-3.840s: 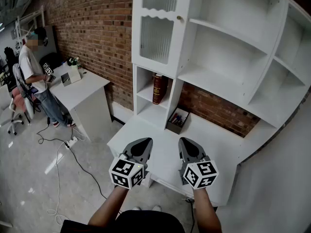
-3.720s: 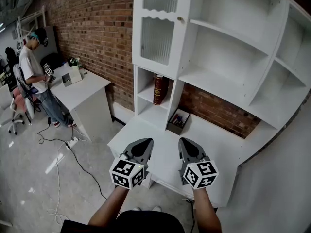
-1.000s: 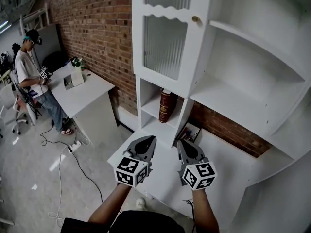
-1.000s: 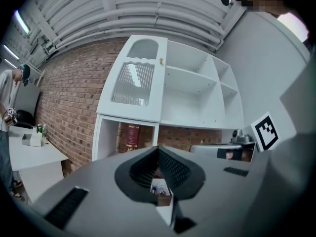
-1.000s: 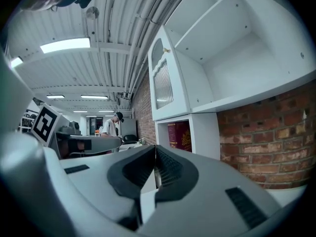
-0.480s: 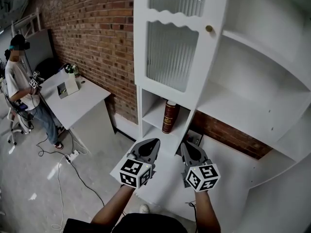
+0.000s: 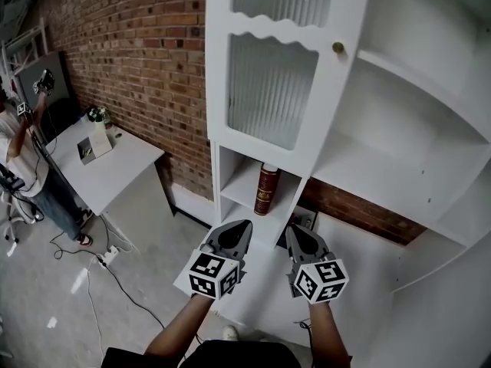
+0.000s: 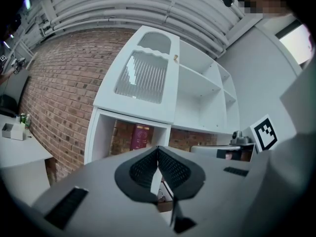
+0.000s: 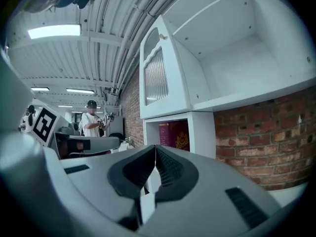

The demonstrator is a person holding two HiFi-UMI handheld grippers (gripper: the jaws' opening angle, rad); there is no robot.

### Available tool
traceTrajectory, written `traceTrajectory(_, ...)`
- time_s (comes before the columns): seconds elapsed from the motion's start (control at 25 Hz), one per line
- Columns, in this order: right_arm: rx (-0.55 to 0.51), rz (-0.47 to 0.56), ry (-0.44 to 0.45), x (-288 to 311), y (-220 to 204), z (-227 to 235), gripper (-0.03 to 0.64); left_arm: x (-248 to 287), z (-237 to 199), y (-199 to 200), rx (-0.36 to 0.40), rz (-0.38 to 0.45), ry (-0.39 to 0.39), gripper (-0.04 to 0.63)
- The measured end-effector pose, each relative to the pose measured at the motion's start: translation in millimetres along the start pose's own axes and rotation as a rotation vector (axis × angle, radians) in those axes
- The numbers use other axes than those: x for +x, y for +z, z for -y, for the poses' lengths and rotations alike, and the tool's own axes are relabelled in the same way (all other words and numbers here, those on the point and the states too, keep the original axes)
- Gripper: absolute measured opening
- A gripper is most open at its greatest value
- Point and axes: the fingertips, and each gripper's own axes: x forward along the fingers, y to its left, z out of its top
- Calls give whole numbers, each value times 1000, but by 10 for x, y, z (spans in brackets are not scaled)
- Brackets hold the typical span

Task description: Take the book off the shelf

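A dark red book [image 7: 265,189] with gold print stands upright in the small lower cubby of the white shelf unit [image 7: 230,90], under the ribbed glass door. The same book [image 8: 140,137] sits ahead of the left gripper and the book [image 9: 174,134] shows in the right gripper view too. My left gripper [image 7: 232,231] and right gripper [image 7: 296,234] hover side by side above the white desk top [image 7: 253,282], short of the cubby. Both are shut with nothing between the jaws.
A small open box [image 7: 301,219] sits on the desk just right of the cubby. A brick wall [image 7: 130,67] runs behind. At the left a person [image 7: 23,159] stands by a white desk [image 7: 107,163]; cables [image 7: 100,259] lie on the floor.
The view has drawn closer to the shelf unit and the book sits nearer the grippers. Both grippers stay shut, side by side. The person at the left has slid toward the frame edge.
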Motion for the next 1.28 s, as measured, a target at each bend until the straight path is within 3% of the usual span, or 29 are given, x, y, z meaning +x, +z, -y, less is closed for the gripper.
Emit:
traceTrajectory(0.92, 26, -10, -27, 138, -20, 459, 20, 576, -172, -115, 32, -46, 40, 21)
traceTrajectory(1.12, 33, -29, -29, 186, -85, 583, 20, 759, -246, -132, 26, -57, 46, 144)
traceTrajectory(1.28, 40, -46, -45, 180, -139, 731, 20, 939, -298, -127, 17, -55, 54, 179)
